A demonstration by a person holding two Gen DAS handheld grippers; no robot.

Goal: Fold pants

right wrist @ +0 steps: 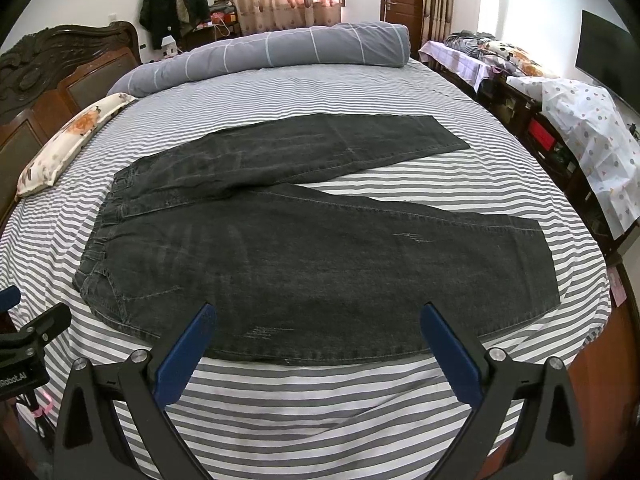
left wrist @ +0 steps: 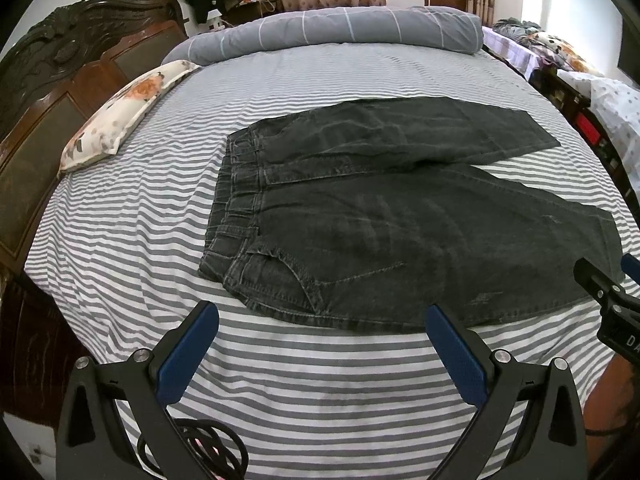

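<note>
Dark grey denim pants [left wrist: 380, 216] lie flat on the striped bed, waistband to the left and both legs spread apart toward the right. My left gripper [left wrist: 322, 320] hovers open just short of the near edge of the pants, by the hip pocket. The same pants [right wrist: 312, 248] fill the right wrist view, where my right gripper [right wrist: 318, 318] is open over the near leg's lower edge. Blue pads [right wrist: 188, 356] show on the fingers, nothing between them. The right gripper's body [left wrist: 612, 304] shows at the left wrist view's right edge.
The striped sheet [left wrist: 132, 216] covers the bed. A floral pillow [left wrist: 120, 116] lies far left by the carved wooden headboard [left wrist: 60, 64]. A rolled grey duvet [right wrist: 272, 54] runs along the far side. Cluttered furniture [right wrist: 560, 120] stands right of the bed. A cable [left wrist: 200, 452] hangs below.
</note>
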